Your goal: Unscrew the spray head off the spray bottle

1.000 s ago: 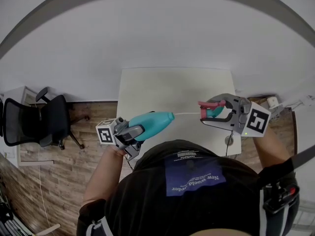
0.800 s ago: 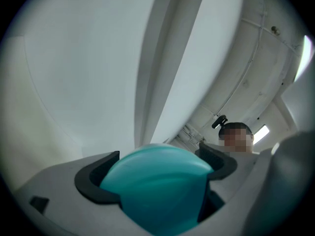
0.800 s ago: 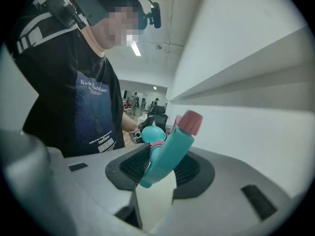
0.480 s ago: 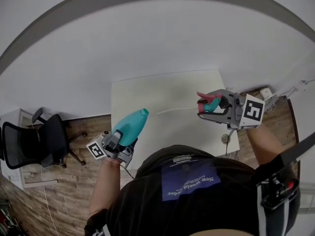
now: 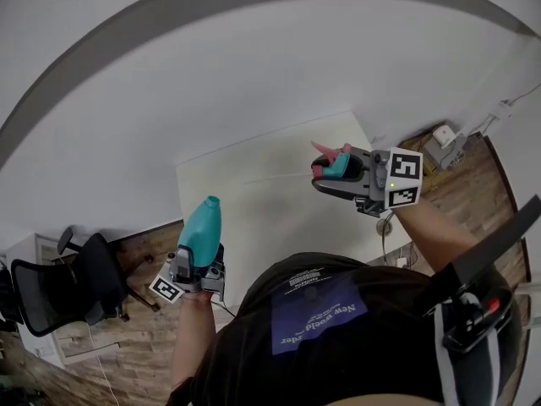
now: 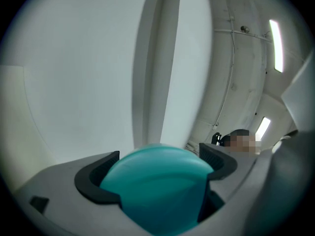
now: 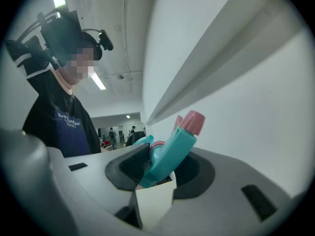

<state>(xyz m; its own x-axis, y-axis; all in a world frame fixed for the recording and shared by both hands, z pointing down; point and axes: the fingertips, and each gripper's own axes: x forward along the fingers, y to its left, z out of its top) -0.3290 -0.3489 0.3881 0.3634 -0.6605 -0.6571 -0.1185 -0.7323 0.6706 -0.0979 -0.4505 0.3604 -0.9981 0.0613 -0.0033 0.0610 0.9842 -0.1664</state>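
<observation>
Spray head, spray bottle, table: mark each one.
spray head [image 7: 171,153], right gripper view, teal body.
spray bottle [image 5: 202,229], head view, middle of its body.
table [image 5: 254,220], head view, bare top.

The grey two-jaw left gripper is held low beside the body and tilted upward, its jaws clamped on the teal plastic bottle; the matching right gripper is held out level on a bare forearm, its jaws closed on the teal-and-pink spray head.

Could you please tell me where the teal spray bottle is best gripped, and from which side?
Best, I think, around the wide lower body of the teal plastic spray bottle, coming from its base end, as the left hand-held gripper does; the neck tapers narrow.
</observation>
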